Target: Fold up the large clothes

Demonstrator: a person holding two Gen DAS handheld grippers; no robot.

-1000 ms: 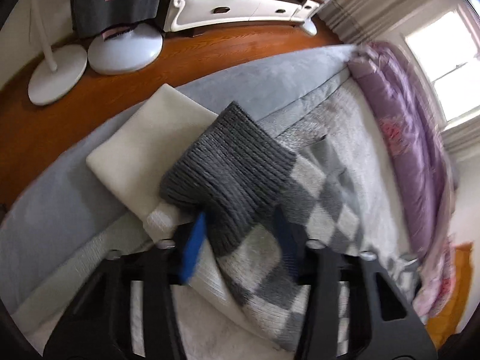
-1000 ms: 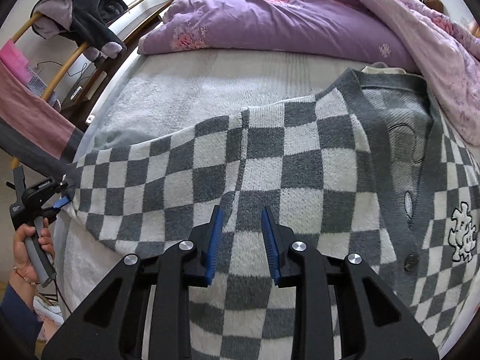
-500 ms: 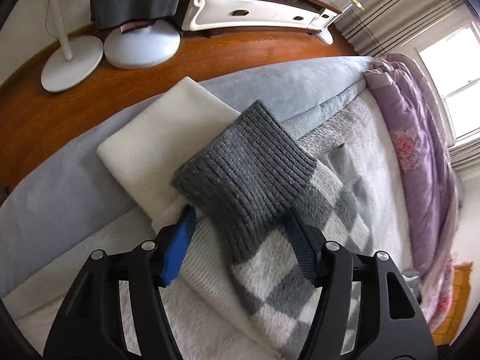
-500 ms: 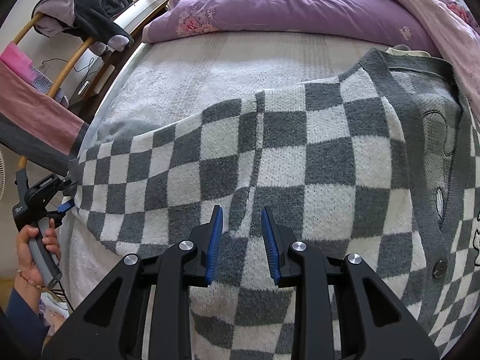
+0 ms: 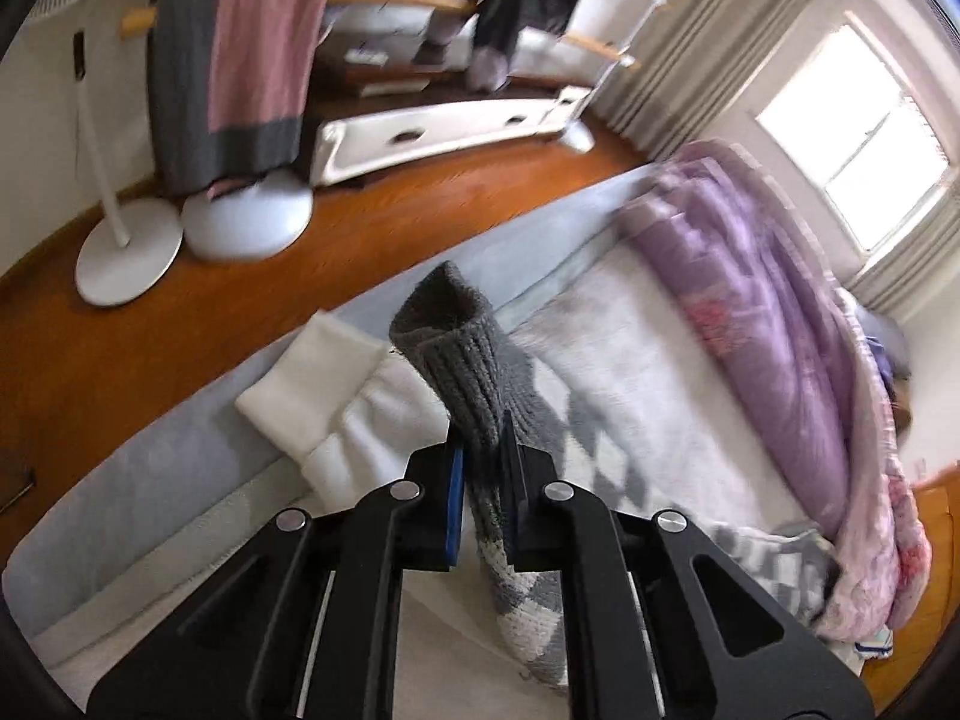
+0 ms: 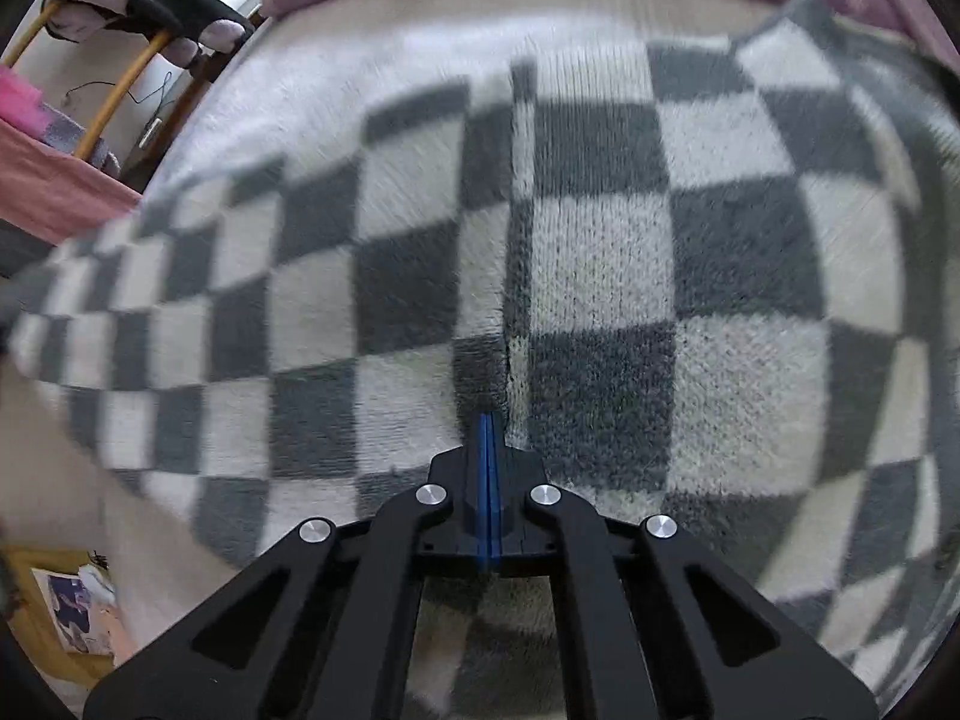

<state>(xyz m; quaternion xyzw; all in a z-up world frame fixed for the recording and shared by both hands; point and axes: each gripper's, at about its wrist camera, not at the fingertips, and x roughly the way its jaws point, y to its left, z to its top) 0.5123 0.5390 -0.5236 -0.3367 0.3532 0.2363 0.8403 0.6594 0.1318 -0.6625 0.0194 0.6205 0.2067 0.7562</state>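
A grey-and-white checked knit cardigan [image 6: 600, 252] lies spread on the bed. My left gripper [image 5: 483, 450] is shut on its dark grey ribbed sleeve cuff [image 5: 462, 348], which stands lifted off the bed. My right gripper [image 6: 489, 426] is shut on the cardigan at the sleeve seam, its blue pads pressed together on the fabric. The cardigan's far side is blurred in the right wrist view.
A purple quilt [image 5: 750, 300] is heaped along the far side of the bed. A white folded pad [image 5: 312, 384] lies beside the cuff near the bed edge. Two white fan bases [image 5: 192, 228] stand on the wooden floor. A clothes rack [image 6: 120, 78] is beyond the bed.
My left gripper closed on the sleeve cuff and lifted it. My right gripper moved down onto the cardigan and shut on the fabric at the seam.
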